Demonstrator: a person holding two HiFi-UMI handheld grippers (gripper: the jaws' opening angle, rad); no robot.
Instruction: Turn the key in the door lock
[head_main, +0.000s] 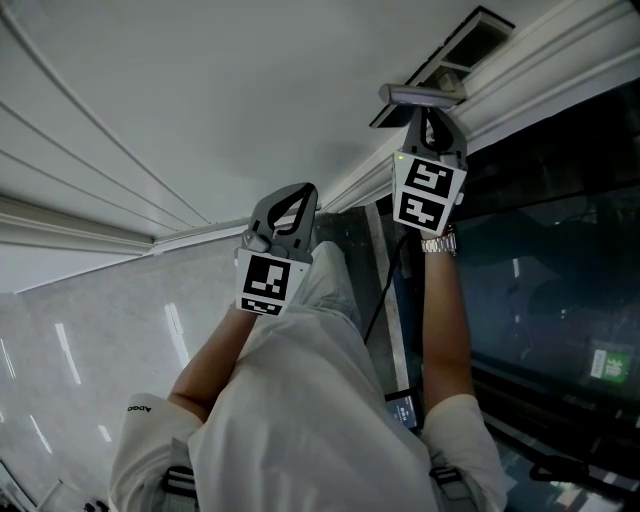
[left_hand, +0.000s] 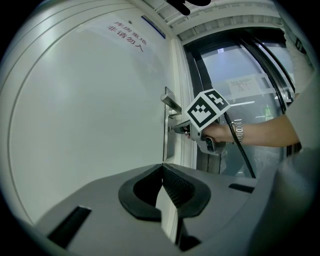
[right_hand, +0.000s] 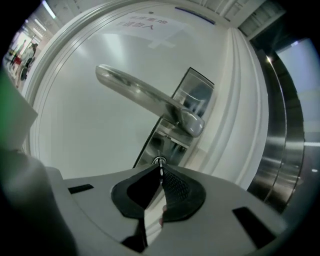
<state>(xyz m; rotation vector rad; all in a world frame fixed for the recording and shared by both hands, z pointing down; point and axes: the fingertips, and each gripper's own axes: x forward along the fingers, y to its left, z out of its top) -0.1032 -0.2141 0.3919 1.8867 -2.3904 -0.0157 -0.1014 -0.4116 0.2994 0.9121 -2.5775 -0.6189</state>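
Observation:
In the right gripper view, my right gripper (right_hand: 160, 171) is shut on the thin metal key (right_hand: 161, 167). The key sits in the round lock cylinder (right_hand: 159, 160) on the steel lock plate (right_hand: 192, 95), under the lever handle (right_hand: 150, 97). The view is tilted, so the plate and handle slant. The left gripper view shows the right gripper (left_hand: 181, 129) level against the lock plate (left_hand: 165, 137), below the handle (left_hand: 171, 102). My left gripper (left_hand: 162, 168) is shut on nothing and hangs back from the white door (left_hand: 90, 115). Both the left gripper (head_main: 290, 208) and the right gripper (head_main: 426, 108) show in the head view.
The white door frame (left_hand: 181, 75) runs beside the lock edge. To its right stands a dark glass panel (left_hand: 240, 85) with a steel post (right_hand: 287, 135). A black cable (left_hand: 240, 145) hangs from the right gripper. A sign with red print (left_hand: 127, 34) is on the door.

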